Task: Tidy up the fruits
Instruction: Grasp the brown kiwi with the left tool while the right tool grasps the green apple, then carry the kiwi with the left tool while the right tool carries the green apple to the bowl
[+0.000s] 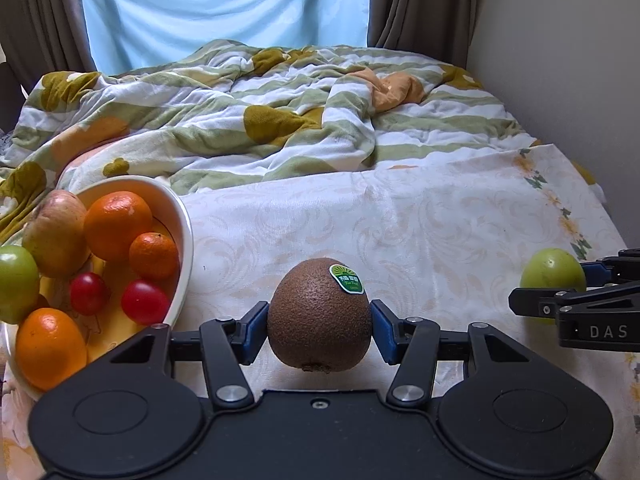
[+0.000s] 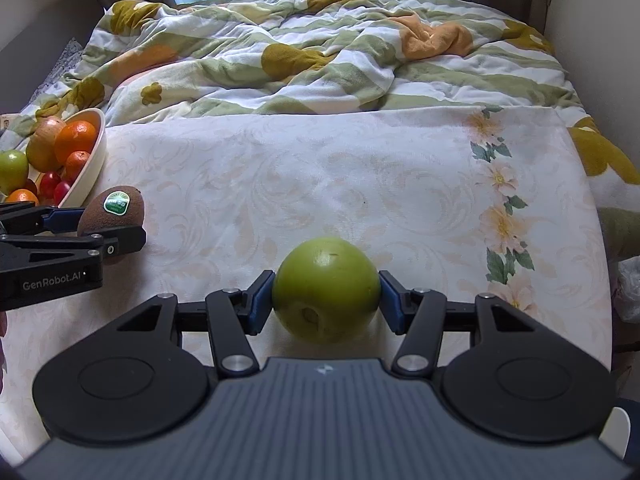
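A brown kiwi (image 1: 319, 320) with a green sticker stands on end between the blue pads (image 1: 256, 324) of my left gripper (image 1: 319, 312), and both pads press its sides. In the right wrist view the same kiwi (image 2: 116, 208) sits in the left gripper (image 2: 100, 228) beside the bowl. My right gripper (image 2: 326, 292) is shut on a green apple (image 2: 326, 280), a pad against each side. From the left wrist, that apple (image 1: 552, 268) and the right gripper (image 1: 560, 288) show at the far right. Both fruits are low on the floral cloth (image 2: 320, 168).
A white bowl (image 1: 184, 232) at the left holds oranges (image 1: 118, 224), cherry tomatoes (image 1: 144, 302), a green apple (image 1: 16, 280) and a yellowish fruit; it also shows as the bowl (image 2: 96, 152) in the right wrist view. A rumpled striped quilt (image 1: 280, 120) lies behind the cloth. A wall runs along the right.
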Action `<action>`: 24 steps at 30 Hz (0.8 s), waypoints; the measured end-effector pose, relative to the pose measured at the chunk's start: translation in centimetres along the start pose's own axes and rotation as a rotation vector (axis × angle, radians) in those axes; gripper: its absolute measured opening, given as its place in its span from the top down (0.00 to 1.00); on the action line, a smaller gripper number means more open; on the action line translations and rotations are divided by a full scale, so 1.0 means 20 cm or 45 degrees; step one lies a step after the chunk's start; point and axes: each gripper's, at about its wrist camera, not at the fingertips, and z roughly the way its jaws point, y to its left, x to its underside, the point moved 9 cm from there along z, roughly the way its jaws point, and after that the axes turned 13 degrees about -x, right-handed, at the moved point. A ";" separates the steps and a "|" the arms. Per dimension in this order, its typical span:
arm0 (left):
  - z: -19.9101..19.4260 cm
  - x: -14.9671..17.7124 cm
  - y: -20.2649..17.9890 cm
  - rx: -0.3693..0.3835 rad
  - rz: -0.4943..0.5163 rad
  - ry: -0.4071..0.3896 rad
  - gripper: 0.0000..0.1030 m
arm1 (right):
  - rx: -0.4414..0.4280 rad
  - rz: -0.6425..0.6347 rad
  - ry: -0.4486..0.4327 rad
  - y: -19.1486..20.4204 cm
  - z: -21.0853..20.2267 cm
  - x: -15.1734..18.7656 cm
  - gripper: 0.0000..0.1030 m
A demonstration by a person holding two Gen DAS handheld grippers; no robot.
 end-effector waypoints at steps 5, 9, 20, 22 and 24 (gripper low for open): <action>-0.11 -0.01 0.02 -0.005 -0.033 -0.046 0.44 | -0.009 -0.034 -0.023 0.06 -0.07 -0.01 0.32; -0.22 -0.01 0.05 -0.016 -0.063 -0.086 0.44 | -0.018 -0.058 -0.042 0.10 -0.14 -0.01 0.32; -0.49 0.05 0.17 -0.066 -0.131 -0.177 0.44 | -0.051 -0.159 -0.087 0.28 -0.34 -0.01 0.32; -0.54 0.05 0.21 -0.091 -0.153 -0.198 0.44 | -0.063 -0.179 -0.101 0.32 -0.37 -0.02 0.32; -0.59 0.04 0.25 -0.113 -0.171 -0.216 0.44 | -0.072 -0.198 -0.114 0.36 -0.40 -0.04 0.32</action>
